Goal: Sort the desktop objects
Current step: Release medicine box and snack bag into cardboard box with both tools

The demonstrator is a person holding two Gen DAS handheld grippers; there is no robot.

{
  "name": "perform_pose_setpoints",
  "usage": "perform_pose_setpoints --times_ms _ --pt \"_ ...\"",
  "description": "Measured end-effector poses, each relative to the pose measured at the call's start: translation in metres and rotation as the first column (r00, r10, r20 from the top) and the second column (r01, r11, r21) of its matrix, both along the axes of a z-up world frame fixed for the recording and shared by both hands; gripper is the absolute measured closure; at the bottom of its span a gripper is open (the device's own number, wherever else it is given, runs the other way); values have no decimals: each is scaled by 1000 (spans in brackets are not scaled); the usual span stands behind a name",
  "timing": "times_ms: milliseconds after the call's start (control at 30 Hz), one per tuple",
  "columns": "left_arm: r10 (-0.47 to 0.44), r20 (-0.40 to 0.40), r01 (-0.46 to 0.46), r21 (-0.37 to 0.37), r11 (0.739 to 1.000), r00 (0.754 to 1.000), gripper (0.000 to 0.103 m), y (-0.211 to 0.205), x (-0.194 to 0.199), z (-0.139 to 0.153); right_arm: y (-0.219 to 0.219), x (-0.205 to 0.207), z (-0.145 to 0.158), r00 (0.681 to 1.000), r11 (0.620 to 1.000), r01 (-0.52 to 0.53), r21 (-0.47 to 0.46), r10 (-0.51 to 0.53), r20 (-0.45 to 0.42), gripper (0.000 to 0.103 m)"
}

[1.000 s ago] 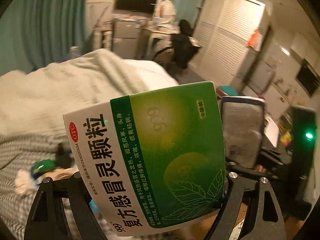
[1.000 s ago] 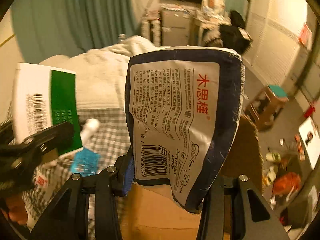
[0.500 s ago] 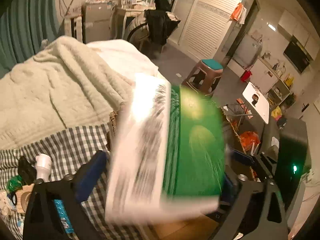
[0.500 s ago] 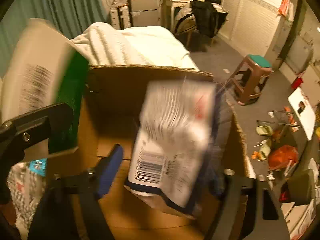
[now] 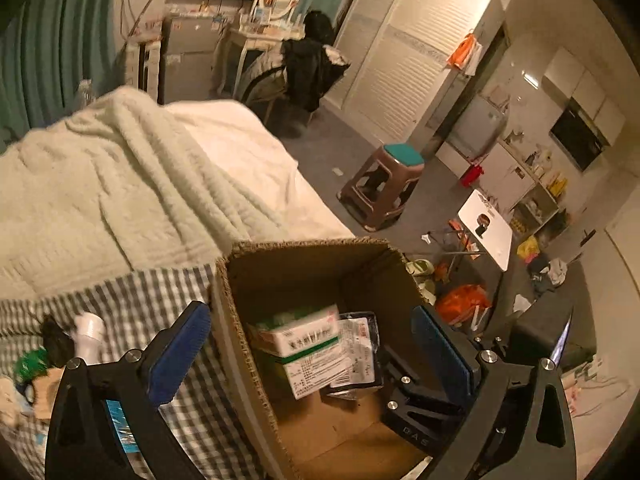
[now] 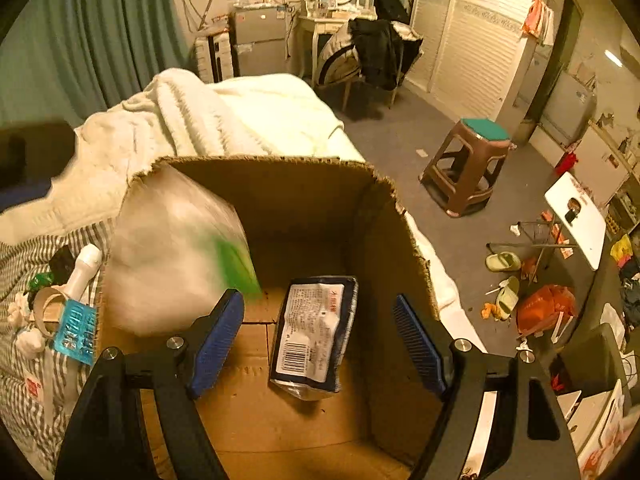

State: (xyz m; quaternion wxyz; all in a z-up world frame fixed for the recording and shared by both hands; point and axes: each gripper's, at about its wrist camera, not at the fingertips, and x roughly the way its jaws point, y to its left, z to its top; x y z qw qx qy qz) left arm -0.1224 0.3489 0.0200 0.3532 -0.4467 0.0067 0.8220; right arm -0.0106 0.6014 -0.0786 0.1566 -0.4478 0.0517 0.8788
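Two items are shown inside the cardboard box [image 5: 308,364], which stands on the checked bedcover [image 5: 152,292] and serves as the collecting bin for the sorting task. In the left wrist view the green-and-white medicine box [image 5: 308,340] lies tilted on the box floor, partly overlapping the dark packet [image 5: 360,356] beside it. In the right wrist view the packet [image 6: 316,336] rests flat on the cardboard, label up, while the medicine box [image 6: 176,256] appears only as a pale, green-edged blur at the left wall (probably caught mid-fall, though the smear prevents certainty). Both items are placed here because they are judged to belong to the same sorted group.

The left gripper [image 5: 304,344] is held above the open top of the box, angled steeply downward; its jaws, which have just been opening, are spread wide with nothing pressed between the blue pads [image 5: 180,344]. The right gripper [image 6: 320,348] is likewise pointed down into the box, its jaws parted on either side of the packet without touching it; these too have just been opening.

Unsorted things remain on the bedcover at the left: a white bottle [image 6: 84,268], a blue blister pack [image 6: 76,332] and a tape roll [image 6: 44,308]. These are judged the likely next targets.
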Motion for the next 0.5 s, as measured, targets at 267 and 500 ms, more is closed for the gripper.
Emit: perform_pose_setpoints --times_ms 267,500 --pt "139 -86 -150 -138 979 987 0 -93 -10 7 -42 13 40 992 998 -10 -58 3 -128 26" --pt "348 -157 -381 -316 869 924 0 -228 5 -37 -105 4 70 948 963 -219 -158 172 -266 26"
